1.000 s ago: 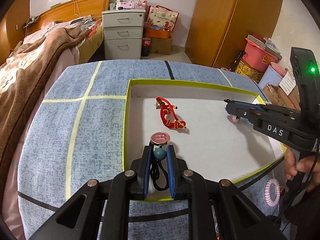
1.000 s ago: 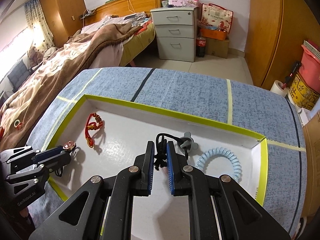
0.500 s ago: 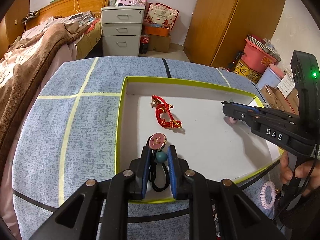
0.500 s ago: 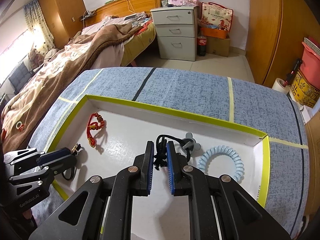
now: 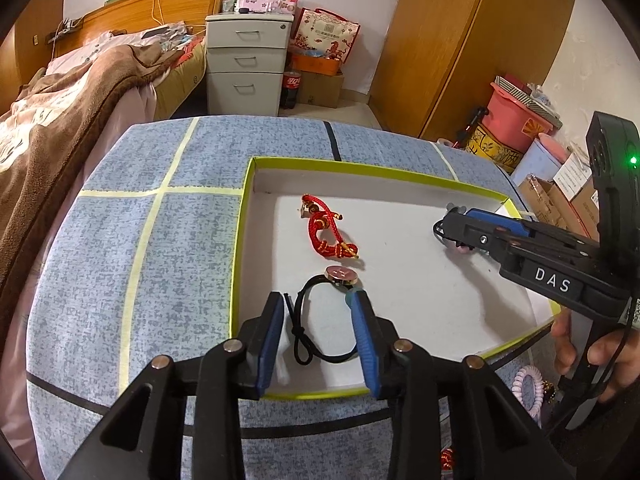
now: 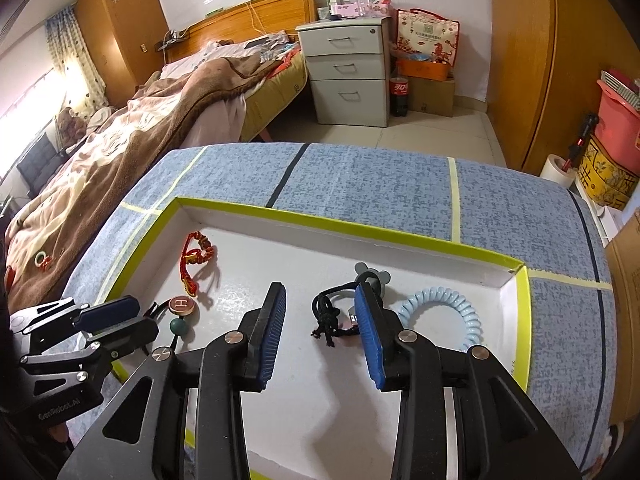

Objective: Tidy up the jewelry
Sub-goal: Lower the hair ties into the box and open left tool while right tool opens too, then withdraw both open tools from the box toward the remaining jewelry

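A white tray with a lime rim sits on the blue table. My left gripper is open; a black cord hair tie with a pink disc charm lies on the tray floor between its fingers. My right gripper is open over a black knotted cord hair tie with a grey mouse-ear piece. A red braided bracelet lies in the tray's far left. A pale blue coil hair tie lies in the tray's right end.
A pink coil hair tie and a small red item lie off the tray at the table's near right edge. Beyond the table stand a bed, a grey drawer unit and wooden wardrobes.
Both grippers have opened. The left one let go of the black hair tie with the pink charm; the right one let go of the black knotted hair tie. Both ties now lie in the tray.
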A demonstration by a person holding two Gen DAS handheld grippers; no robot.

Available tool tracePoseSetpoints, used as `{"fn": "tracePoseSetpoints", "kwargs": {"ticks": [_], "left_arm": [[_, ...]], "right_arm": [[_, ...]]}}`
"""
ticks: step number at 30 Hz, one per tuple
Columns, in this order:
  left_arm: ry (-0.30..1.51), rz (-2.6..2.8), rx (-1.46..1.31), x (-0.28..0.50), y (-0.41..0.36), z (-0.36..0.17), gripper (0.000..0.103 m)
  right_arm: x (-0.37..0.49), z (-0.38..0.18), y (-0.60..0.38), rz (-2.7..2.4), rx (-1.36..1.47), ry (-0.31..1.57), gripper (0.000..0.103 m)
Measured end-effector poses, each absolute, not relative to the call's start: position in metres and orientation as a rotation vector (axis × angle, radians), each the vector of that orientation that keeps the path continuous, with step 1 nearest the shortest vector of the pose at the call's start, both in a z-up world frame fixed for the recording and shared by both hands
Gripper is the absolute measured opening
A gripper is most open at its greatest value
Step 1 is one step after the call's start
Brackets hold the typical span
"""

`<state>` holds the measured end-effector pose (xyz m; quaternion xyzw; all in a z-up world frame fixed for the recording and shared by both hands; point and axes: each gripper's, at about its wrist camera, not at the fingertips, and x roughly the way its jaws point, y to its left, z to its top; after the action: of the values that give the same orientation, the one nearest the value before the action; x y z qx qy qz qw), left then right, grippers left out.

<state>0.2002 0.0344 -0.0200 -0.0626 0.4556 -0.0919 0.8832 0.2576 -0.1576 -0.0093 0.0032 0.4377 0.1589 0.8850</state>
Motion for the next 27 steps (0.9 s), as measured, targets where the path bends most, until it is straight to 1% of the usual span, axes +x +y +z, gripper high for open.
{"fn": "tracePoseSetpoints", "kwargs": {"ticks": [5, 7, 11, 14, 27], "left_arm": [[0.936, -0.188, -0.139, 0.195, 0.038, -0.015, 0.041], [0.932, -0.18, -0.14, 0.192, 0.039, -0.012, 0.045], [0.916, -0.189, -0.146, 0.185, 0.04, -0.006, 0.046], [0.908, -0.177, -0.132, 0.178, 0.038, -0.002, 0.049], [0.847, -0.202, -0.187, 0.13, 0.046, 0.014, 0.052]], "right_arm": [[0.25, -0.005, -0.158, 0.327, 0.001, 0.898, 0.037], [0.248, -0.003, -0.158, 0.325, 0.004, 0.891, 0.039], [0.237, 0.002, -0.161, 0.321, 0.026, 0.877, 0.042], [0.226, 0.006, -0.163, 0.315, 0.033, 0.865, 0.042], [0.162, 0.018, -0.181, 0.298, 0.067, 0.805, 0.043]]}}
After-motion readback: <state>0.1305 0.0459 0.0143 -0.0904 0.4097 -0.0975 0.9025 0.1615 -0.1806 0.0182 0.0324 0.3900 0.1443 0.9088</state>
